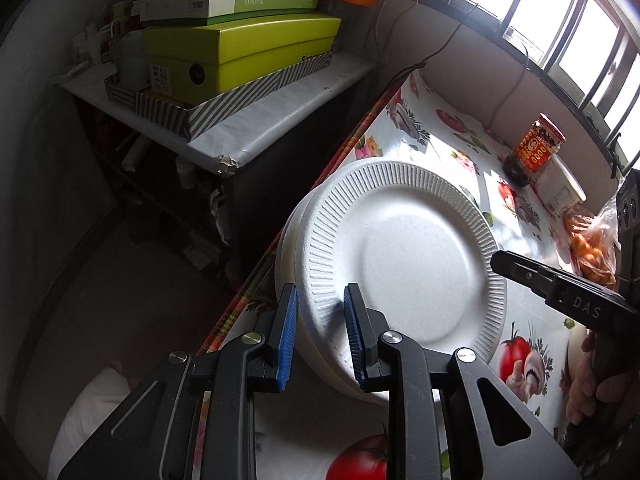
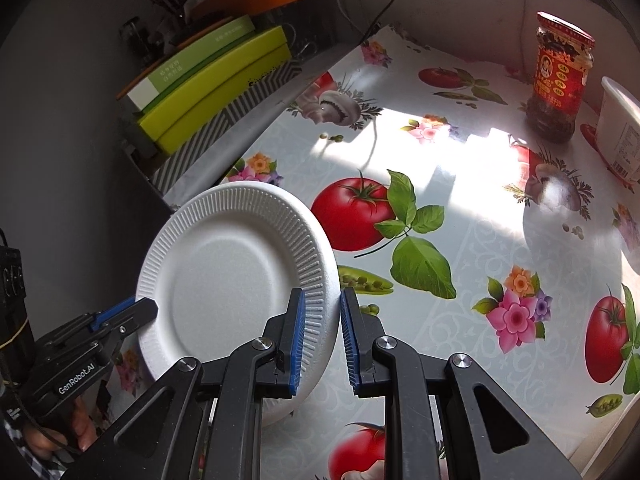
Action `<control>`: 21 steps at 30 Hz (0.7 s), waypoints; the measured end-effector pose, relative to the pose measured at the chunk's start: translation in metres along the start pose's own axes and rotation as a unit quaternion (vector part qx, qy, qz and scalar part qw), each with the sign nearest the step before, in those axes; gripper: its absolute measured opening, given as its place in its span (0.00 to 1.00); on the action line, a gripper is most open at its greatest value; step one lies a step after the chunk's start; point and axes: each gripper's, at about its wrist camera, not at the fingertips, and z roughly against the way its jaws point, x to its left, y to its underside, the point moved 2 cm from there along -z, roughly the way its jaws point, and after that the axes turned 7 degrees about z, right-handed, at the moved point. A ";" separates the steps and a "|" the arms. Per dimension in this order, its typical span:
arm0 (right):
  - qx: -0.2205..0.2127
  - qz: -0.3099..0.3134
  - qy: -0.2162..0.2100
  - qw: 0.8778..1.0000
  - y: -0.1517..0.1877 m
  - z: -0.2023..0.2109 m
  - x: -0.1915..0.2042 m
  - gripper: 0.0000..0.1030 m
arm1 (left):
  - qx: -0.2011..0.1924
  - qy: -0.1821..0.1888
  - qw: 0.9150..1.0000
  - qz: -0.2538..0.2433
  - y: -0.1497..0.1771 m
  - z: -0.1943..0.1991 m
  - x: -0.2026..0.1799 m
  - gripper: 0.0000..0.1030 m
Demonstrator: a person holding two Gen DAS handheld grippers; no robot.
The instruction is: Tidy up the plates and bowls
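A white foam plate (image 1: 404,256) with a ribbed rim sits on top of a stack of white plates or bowls (image 1: 286,256) at the left edge of the table. It also shows in the right wrist view (image 2: 224,276). My left gripper (image 1: 320,336) is open, with its blue pads on either side of the plate's near rim. My right gripper (image 2: 322,342) is open and straddles the plate's right rim. In the left wrist view the right gripper's fingers (image 1: 520,270) reach the plate's right rim.
The table has a flowered, tomato-print cloth (image 2: 460,208). A red-labelled sauce jar (image 2: 560,76) and a white tub (image 2: 620,128) stand at the back right. A bag of oranges (image 1: 592,248) lies nearby. A side shelf holds stacked green boxes (image 1: 240,56).
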 end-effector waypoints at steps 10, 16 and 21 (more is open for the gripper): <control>0.004 0.008 0.005 1.000 0.000 -0.006 0.003 0.18 | 0.000 -0.007 1.000 0.002 0.000 -0.003 0.004 0.24; 0.005 0.012 0.010 1.000 0.000 -0.009 0.005 0.18 | 0.000 -0.010 1.000 0.006 0.000 -0.003 0.004 0.24; 0.006 0.012 0.009 1.000 -0.001 -0.010 0.005 0.18 | 0.001 -0.010 1.000 0.008 -0.001 -0.005 0.004 0.24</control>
